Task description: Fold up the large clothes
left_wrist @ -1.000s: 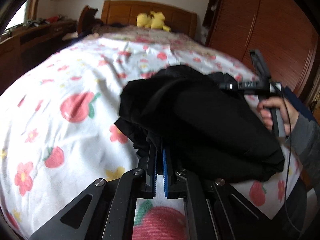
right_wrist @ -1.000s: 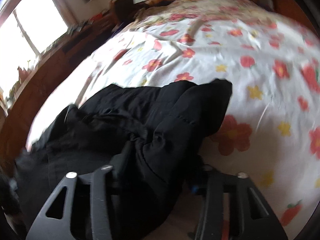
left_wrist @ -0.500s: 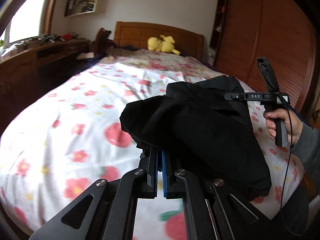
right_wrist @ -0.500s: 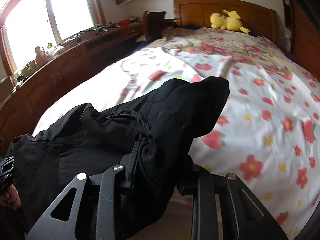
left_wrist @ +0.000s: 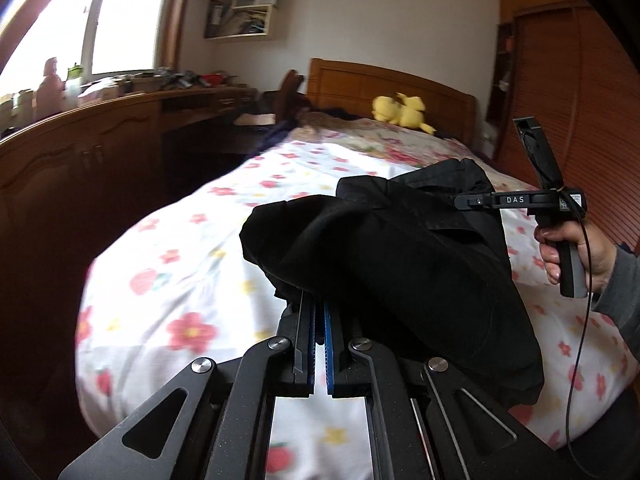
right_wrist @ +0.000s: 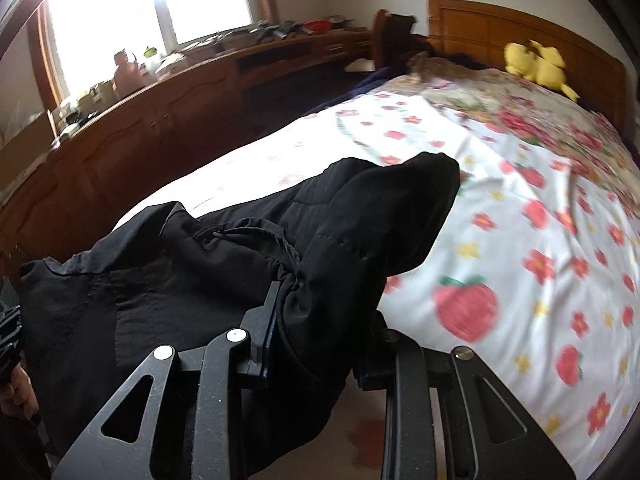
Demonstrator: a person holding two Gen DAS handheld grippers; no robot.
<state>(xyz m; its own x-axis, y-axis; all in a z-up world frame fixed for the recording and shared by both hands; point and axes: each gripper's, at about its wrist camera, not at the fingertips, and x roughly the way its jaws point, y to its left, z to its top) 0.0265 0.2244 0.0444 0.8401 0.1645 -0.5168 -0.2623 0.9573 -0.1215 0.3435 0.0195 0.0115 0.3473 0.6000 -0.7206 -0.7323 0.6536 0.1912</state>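
A large black garment (left_wrist: 400,264) hangs bunched between my two grippers above the flowered bed sheet (left_wrist: 168,280). In the left wrist view, my left gripper (left_wrist: 319,304) is shut on a thin edge of the cloth, which drapes over its right finger. My right gripper (left_wrist: 472,202) shows at the right, held by a hand (left_wrist: 580,252). In the right wrist view, my right gripper (right_wrist: 320,316) is shut on a thick wad of the garment (right_wrist: 240,248). The cloth hides its right fingertip. A drawstring lies across the folds.
The bed (right_wrist: 540,216) fills the middle and right, with a yellow plush toy (right_wrist: 536,66) by the wooden headboard (left_wrist: 384,84). A long wooden cabinet (right_wrist: 140,136) with clutter runs under the window on the left. A wooden wardrobe (left_wrist: 580,92) stands at the right.
Both grippers have come up and back from the bed, carrying the black garment with them. The right jaws have tightened on the wad of cloth.
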